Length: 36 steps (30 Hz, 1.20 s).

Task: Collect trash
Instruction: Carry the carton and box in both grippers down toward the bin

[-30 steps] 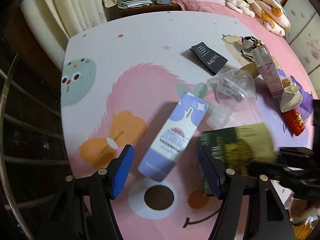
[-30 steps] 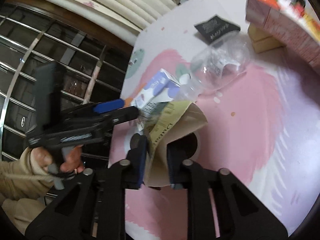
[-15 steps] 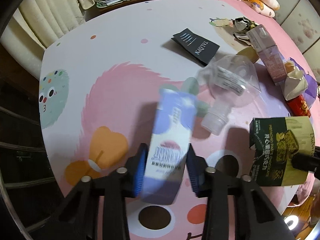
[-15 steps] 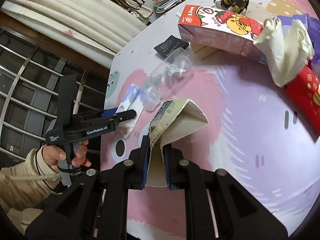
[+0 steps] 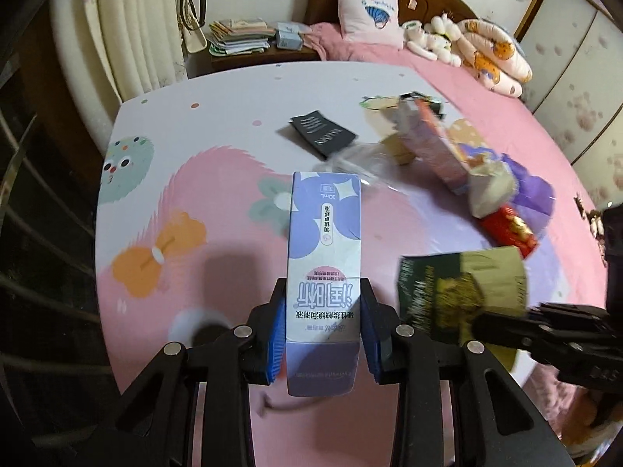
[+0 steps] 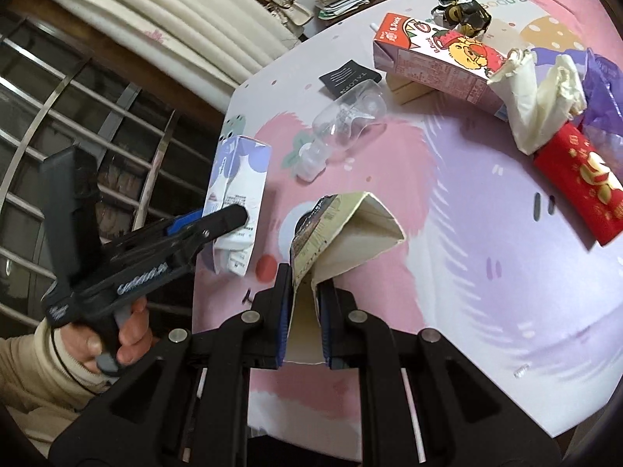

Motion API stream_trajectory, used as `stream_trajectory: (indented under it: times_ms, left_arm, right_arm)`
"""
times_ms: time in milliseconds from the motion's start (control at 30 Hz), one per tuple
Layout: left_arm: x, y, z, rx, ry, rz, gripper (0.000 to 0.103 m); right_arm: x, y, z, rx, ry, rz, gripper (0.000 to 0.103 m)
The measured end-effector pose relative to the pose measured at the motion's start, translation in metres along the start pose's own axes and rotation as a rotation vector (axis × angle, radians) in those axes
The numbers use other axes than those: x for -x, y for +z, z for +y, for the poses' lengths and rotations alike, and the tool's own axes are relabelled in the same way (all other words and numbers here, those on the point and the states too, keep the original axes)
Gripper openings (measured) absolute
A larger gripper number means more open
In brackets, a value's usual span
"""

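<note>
Left claw (image 5: 322, 334) is gripping purple carton (image 5: 325, 257), right claw (image 6: 305, 303) is clamping flattened green box (image 6: 342, 229), both lifted above worktop (image 6: 447, 233). Next, likely carrying both to a bin, none visible.

My left gripper (image 5: 321, 340) is matte black plastic with ribbed blue pads (image 5: 275, 340) inside its fingers and round silver screws (image 5: 171, 348) at the joints. The right gripper (image 6: 303, 311) matches. From the right wrist view I see white lettering along the left body, a grey trigger, my bare hand (image 6: 117, 344), and a beige sleeve (image 6: 35, 381).
</note>
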State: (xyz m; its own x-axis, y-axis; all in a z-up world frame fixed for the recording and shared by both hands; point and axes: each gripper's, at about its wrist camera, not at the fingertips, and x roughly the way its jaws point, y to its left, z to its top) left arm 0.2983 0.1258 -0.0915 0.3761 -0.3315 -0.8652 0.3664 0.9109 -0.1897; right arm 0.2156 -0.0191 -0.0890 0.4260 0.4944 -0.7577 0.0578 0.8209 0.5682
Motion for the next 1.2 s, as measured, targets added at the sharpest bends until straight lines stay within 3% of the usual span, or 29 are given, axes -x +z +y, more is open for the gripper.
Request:
stream_trajectory:
  times_ms: [367, 700, 933, 1200]
  left_arm:
    - [0.066, -0.124, -0.105, 0.093, 0.050, -0.042, 0.033]
    - [0.084, -0.236, -0.195, 0.156, 0.098, -0.003, 0.033]
    - [0.083, -0.281, -0.233, 0.103, 0.119, 0.043, 0.033]
    - [0.027, -0.334, -0.243, 0.086, 0.107, 0.157, 0.033]
  right_arm:
    - [0.093, -0.079, -0.006, 0.207, -0.003, 0.033, 0.010]
    - [0.170, -0.189, -0.068, 0.279, -0.011, 0.106, 0.010]
    - [0.174, -0.251, -0.107, 0.252, -0.027, 0.180, 0.010]
    - [0.125, -0.300, -0.149, 0.170, -0.097, 0.244, 0.010]
